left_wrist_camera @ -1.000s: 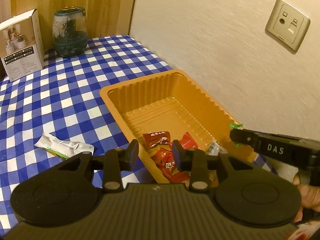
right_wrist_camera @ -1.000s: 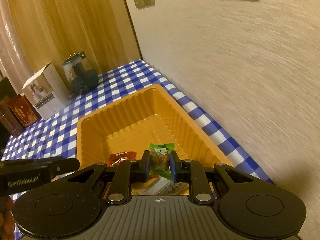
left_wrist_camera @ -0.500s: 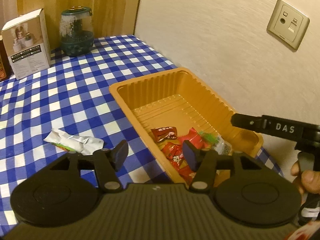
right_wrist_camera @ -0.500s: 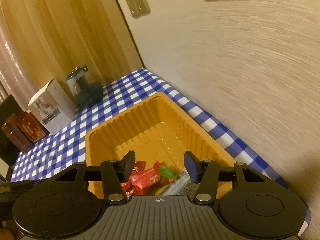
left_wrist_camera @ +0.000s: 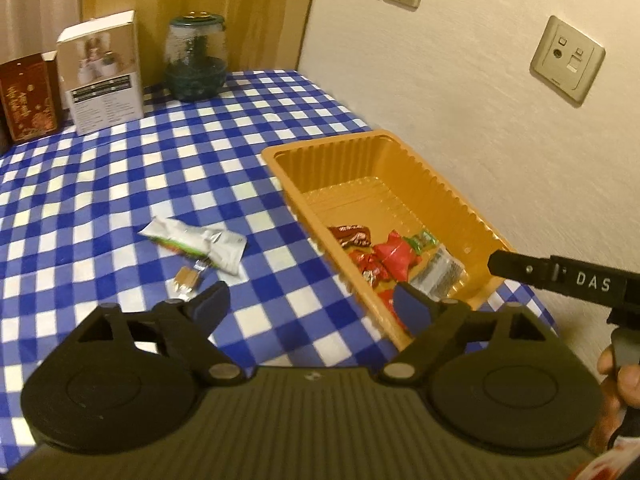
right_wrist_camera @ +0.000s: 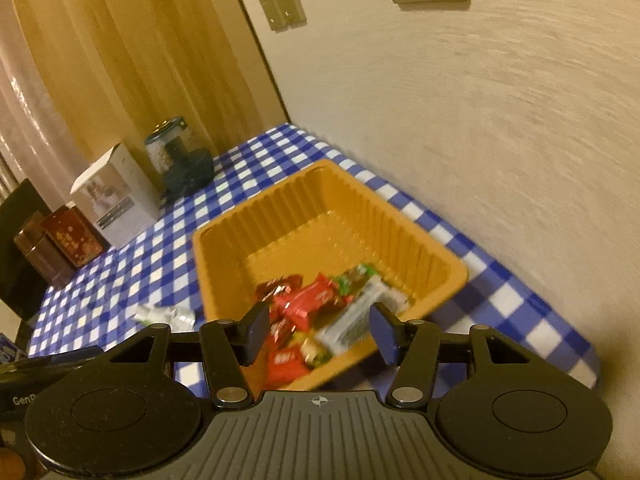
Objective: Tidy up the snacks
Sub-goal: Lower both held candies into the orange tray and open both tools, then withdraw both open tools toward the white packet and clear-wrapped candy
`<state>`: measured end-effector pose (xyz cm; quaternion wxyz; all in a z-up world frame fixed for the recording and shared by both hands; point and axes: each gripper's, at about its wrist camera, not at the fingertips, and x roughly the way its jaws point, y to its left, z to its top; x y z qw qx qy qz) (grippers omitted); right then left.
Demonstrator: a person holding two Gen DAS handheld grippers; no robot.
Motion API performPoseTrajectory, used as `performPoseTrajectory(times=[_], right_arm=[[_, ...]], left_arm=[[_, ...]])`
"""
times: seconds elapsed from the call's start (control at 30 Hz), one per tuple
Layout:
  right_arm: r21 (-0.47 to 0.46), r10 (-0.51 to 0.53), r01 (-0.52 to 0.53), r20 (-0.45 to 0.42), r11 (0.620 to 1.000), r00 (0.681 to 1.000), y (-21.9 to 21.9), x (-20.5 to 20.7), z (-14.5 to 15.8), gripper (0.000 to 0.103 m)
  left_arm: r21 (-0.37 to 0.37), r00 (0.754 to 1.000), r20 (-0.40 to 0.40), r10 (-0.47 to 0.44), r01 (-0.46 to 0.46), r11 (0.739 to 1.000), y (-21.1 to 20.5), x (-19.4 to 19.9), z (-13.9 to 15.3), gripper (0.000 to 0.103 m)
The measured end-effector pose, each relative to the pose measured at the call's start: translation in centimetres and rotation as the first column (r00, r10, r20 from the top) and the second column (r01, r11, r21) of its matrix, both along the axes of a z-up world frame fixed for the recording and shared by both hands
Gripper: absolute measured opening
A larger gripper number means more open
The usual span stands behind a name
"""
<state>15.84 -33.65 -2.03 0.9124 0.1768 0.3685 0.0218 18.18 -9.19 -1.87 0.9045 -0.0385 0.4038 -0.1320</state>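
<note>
Nearest you, your left gripper has its jaws spread wide; they have just been opening and nothing sits between them. Your right gripper has also just been opening, its jaws parted partway and empty, hanging over the near end of the orange tray.

Just beyond the left jaws, two snacks lie loose on the checked bench: a small tan candy and, touching or nearly touching its far side, a white wrapper. Both sit left of the tray, near its long wall. The rest, a heap of red packets with a green one and a clear one, lies in the tray's near half.

The risks, as I judge them: the candy is small and low, so wide jaws could close on the cloth or nudge the candy away. The white wrapper looks slick and flat and may slide. The light tray could shift if a jaw clips its rim.

The tray's far half is bare. The wall runs close along its right side, so room there is tight; to the left the bench is open until the white box, jar and red box at the far edge.
</note>
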Motion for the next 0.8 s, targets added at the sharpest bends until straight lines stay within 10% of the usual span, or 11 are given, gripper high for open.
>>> performPoseTrajectory(times=[0.8], right_arm=[[-0.051, 0.108, -0.109, -0.03, 0.993, 0.994, 7.0, -8.5, 1.7, 0.073]], left_arm=[[0.039, 0.991, 0.064, 0.114, -0.117, 0.992, 5.6, -9.4, 2.8, 0.098]])
